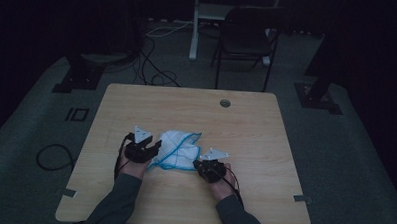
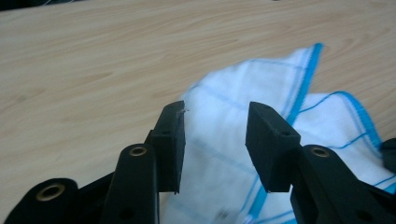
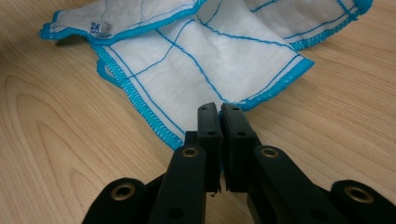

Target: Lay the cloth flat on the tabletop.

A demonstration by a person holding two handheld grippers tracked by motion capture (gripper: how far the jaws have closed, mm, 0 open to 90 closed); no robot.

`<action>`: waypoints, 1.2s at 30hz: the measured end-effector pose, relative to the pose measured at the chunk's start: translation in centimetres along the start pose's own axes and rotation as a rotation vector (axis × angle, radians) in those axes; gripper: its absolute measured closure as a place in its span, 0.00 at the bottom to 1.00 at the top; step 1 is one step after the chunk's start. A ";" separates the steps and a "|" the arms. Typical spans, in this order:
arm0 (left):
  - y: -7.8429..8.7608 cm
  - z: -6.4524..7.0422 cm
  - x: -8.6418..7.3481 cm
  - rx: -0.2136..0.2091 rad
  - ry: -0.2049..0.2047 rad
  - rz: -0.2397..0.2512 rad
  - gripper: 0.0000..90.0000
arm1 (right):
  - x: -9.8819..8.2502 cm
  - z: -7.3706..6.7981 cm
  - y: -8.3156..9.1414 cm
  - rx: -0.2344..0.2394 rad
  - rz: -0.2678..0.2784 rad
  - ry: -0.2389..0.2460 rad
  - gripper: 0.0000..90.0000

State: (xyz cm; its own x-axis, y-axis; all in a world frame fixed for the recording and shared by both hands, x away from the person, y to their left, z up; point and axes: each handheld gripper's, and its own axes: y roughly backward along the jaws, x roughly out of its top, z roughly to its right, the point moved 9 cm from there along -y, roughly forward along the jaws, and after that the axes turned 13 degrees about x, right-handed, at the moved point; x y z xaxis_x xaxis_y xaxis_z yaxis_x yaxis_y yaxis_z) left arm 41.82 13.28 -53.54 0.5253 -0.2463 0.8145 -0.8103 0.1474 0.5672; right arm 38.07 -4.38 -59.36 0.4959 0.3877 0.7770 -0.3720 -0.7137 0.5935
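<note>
Cloth (image 1: 177, 150), white with blue edging, crumpled on the table (image 1: 246, 128) between my grippers; my left gripper (image 2: 215, 140) open, pads clear of it; my right gripper (image 3: 220, 123) closed at its corner, nothing visibly pinched

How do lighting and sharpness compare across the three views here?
High view: dim and underexposed, with the floor and chair nearly lost in dark, though the table is readable. Left gripper view: bright, but the cloth is soft and blurred. Right gripper view: evenly lit, with the cloth's blue stitching crisp.
</note>
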 end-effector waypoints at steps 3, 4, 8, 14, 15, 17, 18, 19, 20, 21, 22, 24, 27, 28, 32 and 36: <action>-0.6 1.4 0.8 -0.016 -0.045 0.010 0.61 | -0.1 0.0 0.0 0.001 -0.002 0.000 0.97; -0.8 1.9 1.0 -0.022 -0.060 0.015 0.61 | -0.1 0.0 0.0 0.001 -0.001 -0.001 0.97; -1.6 3.5 1.8 -0.037 -0.116 0.028 0.59 | -0.1 0.1 0.0 0.000 0.002 0.000 0.97; -2.7 5.5 2.4 -0.054 -0.184 0.028 0.57 | -0.1 0.1 0.0 0.000 0.001 0.000 0.97; -2.9 5.7 2.4 -0.054 -0.195 0.029 0.57 | -0.1 0.1 0.0 0.000 0.001 -0.001 0.97; -3.2 6.4 2.6 -0.045 -0.224 0.030 0.56 | -0.1 0.1 0.0 0.000 0.000 -0.001 0.97; -3.4 6.7 2.7 -0.036 -0.247 0.029 0.55 | -0.1 0.1 0.0 0.000 0.000 -0.001 0.97; -3.6 7.0 2.8 -0.034 -0.253 0.030 0.55 | -0.1 0.1 0.0 0.000 0.001 -0.002 0.97; -3.8 7.2 2.9 -0.029 -0.268 0.029 0.55 | -0.1 0.1 0.0 0.000 0.001 -0.003 0.97; -4.1 7.3 3.0 -0.014 -0.286 0.027 0.55 | -0.1 0.1 0.0 0.000 0.002 -0.003 0.97; -4.4 7.4 3.0 -0.006 -0.291 0.017 0.55 | -0.1 0.1 0.0 0.000 0.002 -0.003 0.97; -5.0 7.4 3.1 0.013 -0.304 0.004 0.55 | -0.1 0.1 0.0 0.000 0.002 -0.004 0.97; -5.2 7.1 3.4 0.019 -0.292 -0.008 0.72 | -0.1 0.2 0.2 -0.003 0.005 -0.005 0.97; -5.1 6.9 3.7 0.018 -0.283 -0.003 0.78 | -0.1 0.3 0.3 -0.004 0.007 -0.006 0.97; -4.3 5.6 4.8 0.019 -0.260 0.013 0.95 | -0.2 0.6 0.6 -0.012 0.010 -0.015 0.97; -3.8 3.7 5.7 0.035 -0.215 0.024 0.98 | -0.3 0.8 1.0 -0.023 0.012 -0.017 0.97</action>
State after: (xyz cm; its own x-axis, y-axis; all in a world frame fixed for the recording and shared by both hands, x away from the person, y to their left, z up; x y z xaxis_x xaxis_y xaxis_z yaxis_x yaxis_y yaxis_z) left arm 46.93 7.80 -51.46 0.4412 -0.4428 0.7806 -0.8323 0.1232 0.5404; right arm 38.22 -5.68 -59.21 0.5040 0.3691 0.7809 -0.3957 -0.7049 0.5886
